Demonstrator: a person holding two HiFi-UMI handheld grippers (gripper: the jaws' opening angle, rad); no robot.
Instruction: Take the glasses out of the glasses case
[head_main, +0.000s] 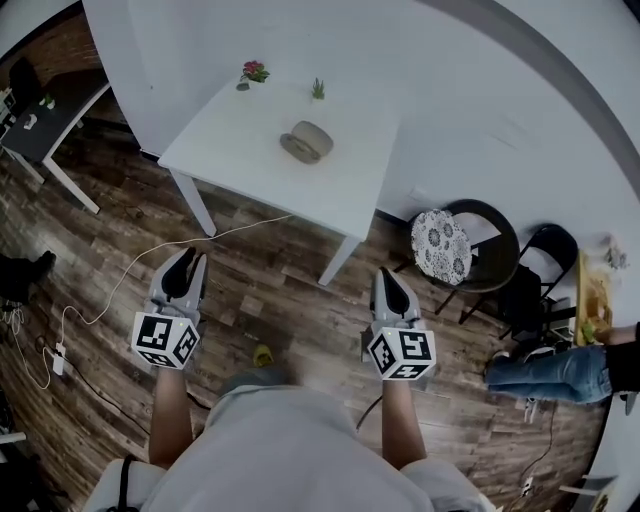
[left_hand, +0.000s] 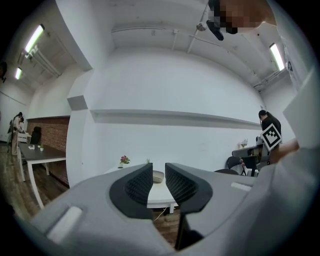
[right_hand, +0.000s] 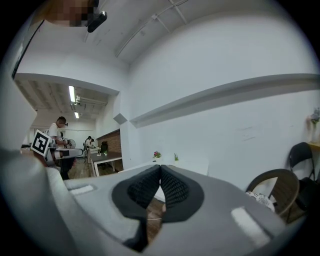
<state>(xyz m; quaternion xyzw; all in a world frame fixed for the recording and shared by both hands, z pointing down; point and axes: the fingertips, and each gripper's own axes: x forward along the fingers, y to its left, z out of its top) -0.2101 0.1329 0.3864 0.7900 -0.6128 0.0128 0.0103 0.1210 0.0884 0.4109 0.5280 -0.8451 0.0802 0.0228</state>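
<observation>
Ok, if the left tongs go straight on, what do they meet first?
Likely the case on the table, framed between the left tongs; nothing shows nearer, though depth is unclear.

- Dark wood-plank floor (head_main: 300, 285); thin white cable (head_main: 215, 237) trails across it.
- White rectangular table (head_main: 240, 150) stands against plain white wall (head_main: 450, 80).
- Black round-backed chair (head_main: 497, 262) right of table, black folding chair (head_main: 553, 245) beside it.
- Red brick wall (head_main: 60, 50) far left; fluorescent ceiling strips (left_hand: 34, 37) lit.

Head view overhead, gripper views level, sharing table (head_main: 240, 150)
</observation>
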